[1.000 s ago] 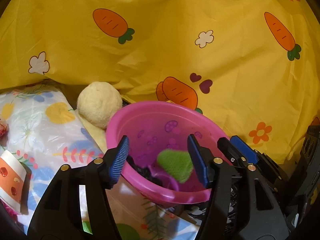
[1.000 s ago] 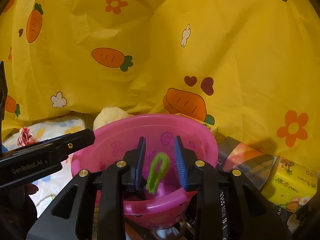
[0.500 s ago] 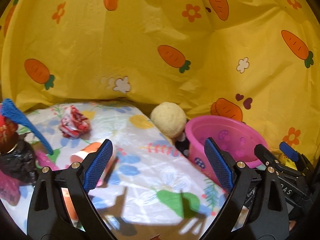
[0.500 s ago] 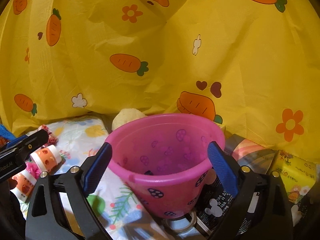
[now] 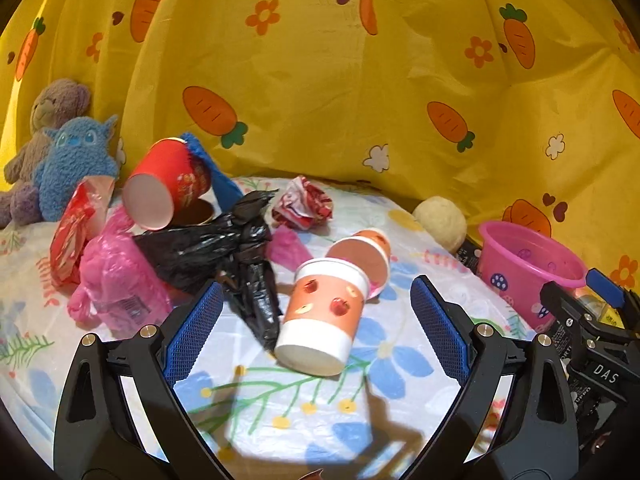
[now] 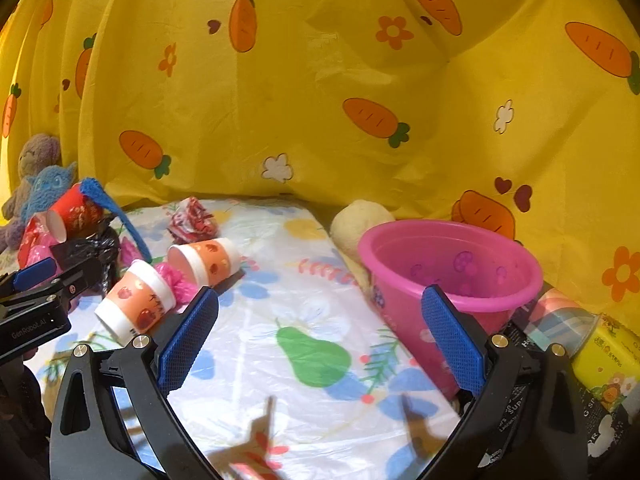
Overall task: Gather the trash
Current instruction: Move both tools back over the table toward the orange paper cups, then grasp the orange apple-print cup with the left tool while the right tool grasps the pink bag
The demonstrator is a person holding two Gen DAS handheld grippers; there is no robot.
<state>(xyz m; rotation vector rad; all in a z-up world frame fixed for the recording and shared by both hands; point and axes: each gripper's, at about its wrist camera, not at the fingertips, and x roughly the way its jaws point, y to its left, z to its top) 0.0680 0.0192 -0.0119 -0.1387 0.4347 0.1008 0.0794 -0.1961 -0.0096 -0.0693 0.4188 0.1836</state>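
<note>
My left gripper (image 5: 316, 332) is open and empty, just in front of an orange-and-white paper cup (image 5: 320, 316) lying on its side. A second such cup (image 5: 366, 254) lies behind it. A black plastic bag (image 5: 224, 248), pink bag (image 5: 116, 280), red cup (image 5: 164, 184) and crumpled red wrapper (image 5: 302, 204) lie beyond. My right gripper (image 6: 320, 344) is open and empty over the floral sheet, with the pink bucket (image 6: 448, 272) behind its right finger. The two cups (image 6: 136, 300) lie to its left.
Plush toys (image 5: 60, 152) sit at the far left against the yellow carrot curtain (image 5: 320, 80). A cream ball (image 6: 360, 220) rests behind the bucket. Boxes and a yellow tissue pack (image 6: 608, 364) lie right of the bucket. The right gripper shows at the right of the left wrist view (image 5: 592, 320).
The right gripper opened and let the green piece go into the bucket, then drew back. The left gripper swung left from the bucket to the trash pile and opened wider.
</note>
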